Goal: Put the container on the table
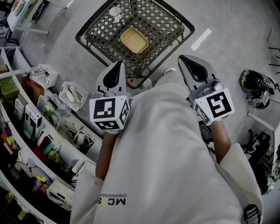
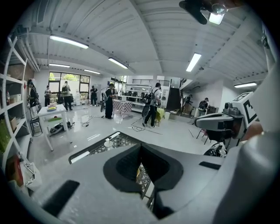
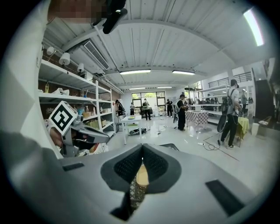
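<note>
A shallow yellow container lies on the black lattice table on the floor ahead of me. Both grippers hover above the table's near edge, apart from the container. My left gripper is shut and holds nothing; in its own view the jaws meet at the tips, with lattice beyond. My right gripper is likewise shut and empty. In the right gripper view a sliver of the yellow container shows through the slit below the tips.
A small white round thing sits at the table's far corner. Shelves crowded with boxes and cables run along the left. A black-and-green device lies at the right, a white strip on the floor. Several people stand far off.
</note>
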